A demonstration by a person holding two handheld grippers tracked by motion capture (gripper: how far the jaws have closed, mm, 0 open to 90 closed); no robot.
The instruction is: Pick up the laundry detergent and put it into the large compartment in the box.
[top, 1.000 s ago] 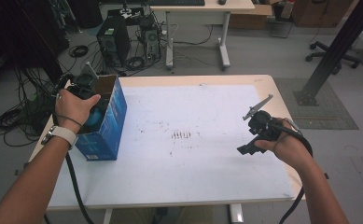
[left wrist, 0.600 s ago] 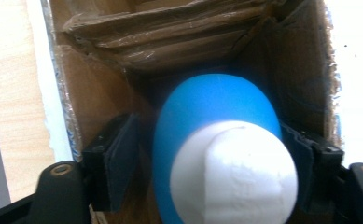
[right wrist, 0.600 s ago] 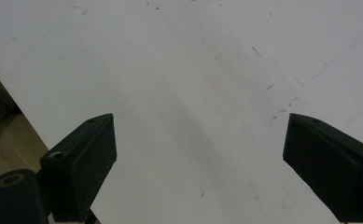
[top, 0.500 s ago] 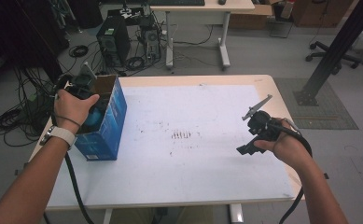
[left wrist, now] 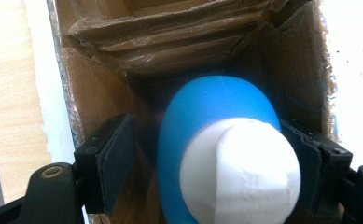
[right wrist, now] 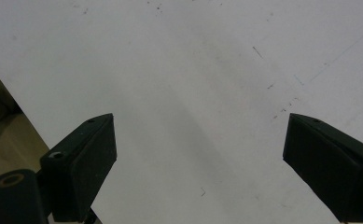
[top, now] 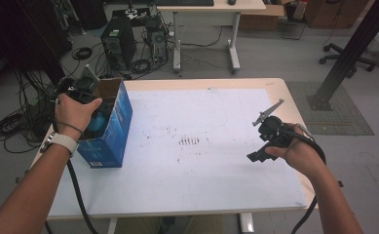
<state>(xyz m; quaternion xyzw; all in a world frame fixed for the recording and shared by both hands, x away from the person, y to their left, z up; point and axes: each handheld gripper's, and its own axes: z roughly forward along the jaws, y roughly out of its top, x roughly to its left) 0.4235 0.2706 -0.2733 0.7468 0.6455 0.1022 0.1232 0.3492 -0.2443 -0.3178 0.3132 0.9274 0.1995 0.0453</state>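
The blue cardboard box (top: 110,127) stands at the table's (top: 216,195) left edge, and everything hinges on it. The left gripper (left wrist: 212,154) is poked down into its open top, where a blue-and-white egg-shaped object (left wrist: 226,158) sits between the jaws. Those jaws have just been opening: the left pad stands clear of the object, while the right pad looks to be just at its side, so I'd call the grip let go.

From here, I'd worry the object could catch on that right pad and lift or roll as the gripper comes out. The box is narrow and close to the edge, so a jaw snagging a cardboard flap (left wrist: 170,32) could tip it off.

Well to the right of the box, the right gripper (right wrist: 198,158) hangs over bare tabletop, jaws wide apart and empty.
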